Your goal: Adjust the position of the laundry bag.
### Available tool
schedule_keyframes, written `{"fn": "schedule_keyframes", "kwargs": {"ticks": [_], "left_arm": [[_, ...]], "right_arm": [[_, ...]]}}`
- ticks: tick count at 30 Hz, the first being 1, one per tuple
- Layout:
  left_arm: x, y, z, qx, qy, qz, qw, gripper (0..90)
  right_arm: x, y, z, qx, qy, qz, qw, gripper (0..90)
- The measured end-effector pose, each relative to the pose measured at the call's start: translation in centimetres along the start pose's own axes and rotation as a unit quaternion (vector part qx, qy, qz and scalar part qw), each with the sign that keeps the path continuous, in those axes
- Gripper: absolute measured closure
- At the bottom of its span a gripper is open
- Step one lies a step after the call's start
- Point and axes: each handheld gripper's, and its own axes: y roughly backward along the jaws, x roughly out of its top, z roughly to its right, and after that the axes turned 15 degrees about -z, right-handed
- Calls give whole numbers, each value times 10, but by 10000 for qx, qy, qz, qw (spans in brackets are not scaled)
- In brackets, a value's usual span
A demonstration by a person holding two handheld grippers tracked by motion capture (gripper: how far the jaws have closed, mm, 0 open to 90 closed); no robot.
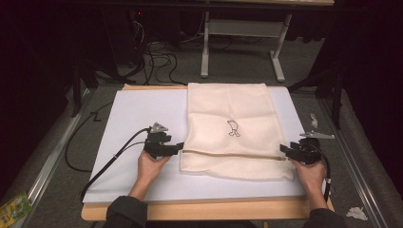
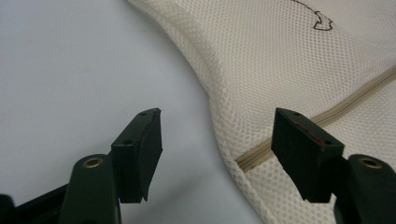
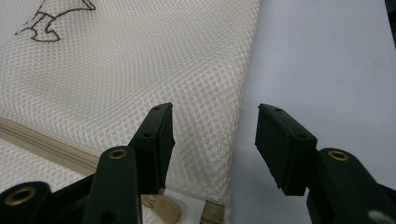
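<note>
A cream mesh bag (image 1: pixel 230 128) lies flat on the white mat (image 1: pixel 138 118), with a small dark embroidered figure (image 1: pixel 233 128) at its middle and a tan zipper (image 1: pixel 233 155) across its near part. My left gripper (image 1: pixel 179 147) stands open at the bag's left edge, level with the zipper's end (image 2: pixel 252 156); the bag's edge (image 2: pixel 219 121) lies between its jaws. My right gripper (image 1: pixel 285 149) is open at the bag's right edge (image 3: pixel 238 107), which runs between its jaws. The tan zipper pull (image 3: pixel 166 207) lies just under its left jaw.
The mat rests on a wooden table (image 1: pixel 209 209). Black cables (image 1: pixel 109 159) trail from the left gripper across the mat's left side. A white table frame (image 1: pixel 242 42) stands beyond on grey floor. Scraps of paper (image 1: pixel 356 213) lie at right.
</note>
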Motion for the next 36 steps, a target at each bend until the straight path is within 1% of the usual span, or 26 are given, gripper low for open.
{"fn": "schedule_keyframes", "kwargs": {"ticks": [1,2,3,5,6,8,10,13,15,17,19,20,23,25,26,27,29,30,32,34,35,36], "left_arm": [[2,-1,2,-77,17,-27,10000,331],[3,-3,4,-111,18,-58,9999,328],[6,-6,7,-84,-11,-64,9999,328],[8,-7,8,-55,-31,-94,9999,329],[9,-9,9,-55,-16,-127,9999,329],[12,-13,11,-70,8,-167,9998,328],[15,-17,11,-70,47,-224,9997,330],[18,-22,12,-30,67,-307,9995,334],[19,-25,12,-55,122,-313,9994,335],[20,-28,11,23,140,-369,9992,339],[21,-31,12,120,85,-419,9990,351],[22,-32,13,130,71,-436,9989,361],[25,-36,16,204,40,-493,9986,384],[26,-39,16,205,68,-532,9984,411],[25,-40,15,199,83,-557,9982,450],[25,-41,15,179,97,-562,9982,450],[25,-44,15,157,121,-594,9980,498],[25,-46,15,134,129,-641,9978,525],[25,-48,15,182,136,-642,9977,565],[26,-48,15,207,167,-671,9974,623],[26,-48,15,218,172,-683,9973,706],[27,-48,14,196,150,-709,9972,706]], "right_arm": [[1,0,0,-20,18,14,10000,474],[1,0,-1,-32,23,-8,10000,473],[3,-1,-3,-51,57,-49,10000,470],[4,-2,-3,-46,59,-88,9999,467],[5,-4,-4,-35,53,-189,9998,458],[6,-6,-5,-53,58,-213,9997,455],[8,-9,-6,-72,11,-308,9995,442],[10,-10,-6,-99,-2,-347,9993,430],[11,-10,-6,-119,10,-393,9992,419],[12,-11,-5,-121,-15,-394,9992,413],[12,-12,-5,-133,-15,-433,9990,414],[12,-13,-4,-133,-8,-451,9989,418],[12,-15,-4,-110,-24,-488,9987,462],[12,-15,-4,-117,-7,-517,9986,503],[12,-16,-6,-122,40,-541,9985,560],[12,-16,-6,-122,40,-541,9985,560],[12,-17,-7,-148,96,-613,9980,614],[12,-17,-7,-177,94,-615,9979,655],[12,-17,-5,-94,90,-602,9981,713],[13,-16,-5,-87,112,-623,9980,776],[13,-16,-5,-72,136,-635,9979,825],[13,-16,-5,-72,136,-635,9979,825]]}}
